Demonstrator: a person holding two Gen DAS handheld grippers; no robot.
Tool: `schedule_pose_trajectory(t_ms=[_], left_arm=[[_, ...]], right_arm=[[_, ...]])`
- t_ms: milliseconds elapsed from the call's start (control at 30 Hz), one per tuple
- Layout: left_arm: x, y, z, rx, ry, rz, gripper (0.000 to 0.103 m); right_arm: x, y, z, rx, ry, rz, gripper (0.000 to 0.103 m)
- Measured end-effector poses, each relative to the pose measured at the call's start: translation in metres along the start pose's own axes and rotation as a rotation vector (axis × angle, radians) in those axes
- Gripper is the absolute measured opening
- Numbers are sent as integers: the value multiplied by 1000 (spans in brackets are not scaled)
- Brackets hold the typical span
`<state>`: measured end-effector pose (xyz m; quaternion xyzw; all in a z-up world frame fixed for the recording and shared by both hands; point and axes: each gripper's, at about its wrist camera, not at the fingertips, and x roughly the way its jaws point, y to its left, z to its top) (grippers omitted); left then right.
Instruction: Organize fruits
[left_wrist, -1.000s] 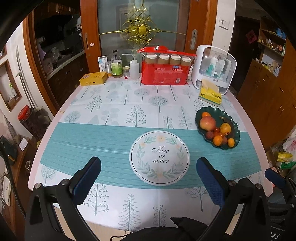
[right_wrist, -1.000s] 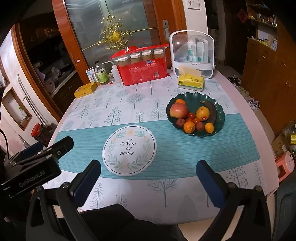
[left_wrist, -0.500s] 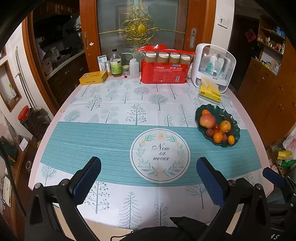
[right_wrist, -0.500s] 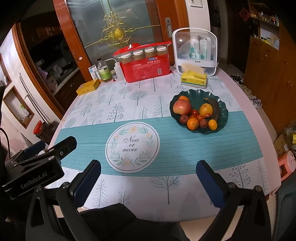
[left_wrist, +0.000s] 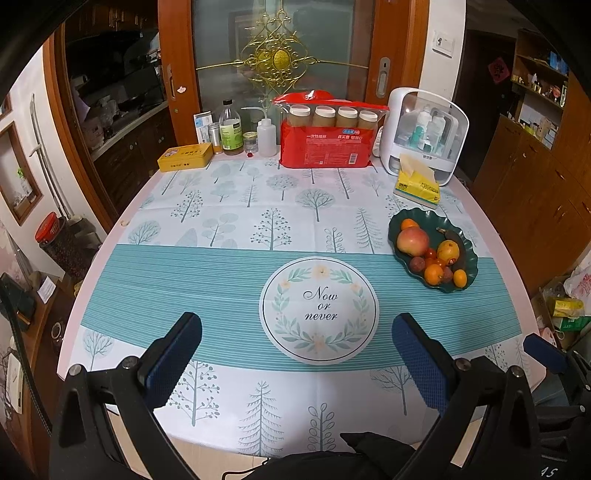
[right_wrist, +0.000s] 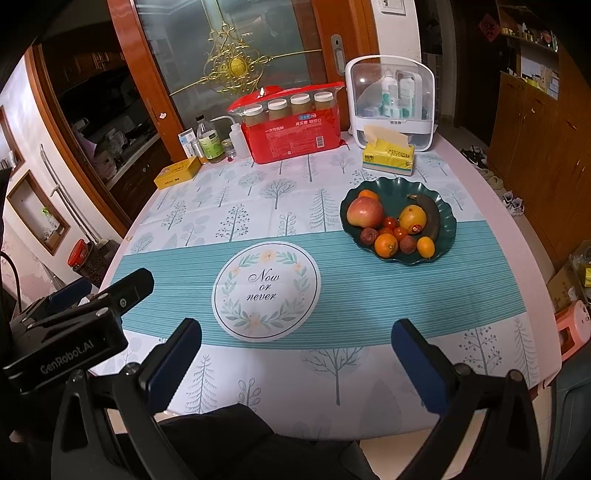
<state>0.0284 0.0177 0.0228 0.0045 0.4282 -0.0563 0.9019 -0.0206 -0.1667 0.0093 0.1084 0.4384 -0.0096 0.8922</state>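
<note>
A dark green scalloped fruit plate stands at the right of the table. It holds a red-yellow apple, a yellow mango, a dark banana, oranges, cherry tomatoes and lychees. A round white "Now or never" mat lies mid-table. My left gripper is open and empty above the near edge. My right gripper is open and empty, near the edge too. The left gripper also shows in the right wrist view.
At the back stand a red pack of jars, a white storage case, a yellow tissue pack, bottles and a yellow tin. Wooden cabinets flank the table on the right.
Both grippers have drawn back and up slightly from the table; the scene sits a bit farther off. Both stay open and empty.
</note>
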Motion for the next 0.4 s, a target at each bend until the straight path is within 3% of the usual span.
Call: schedule_pose_trajectory(t_ms=[400], left_arm=[[-2, 3, 1, 8, -4, 1, 102]], right_arm=[[-1, 2, -2, -3, -3, 1, 103]])
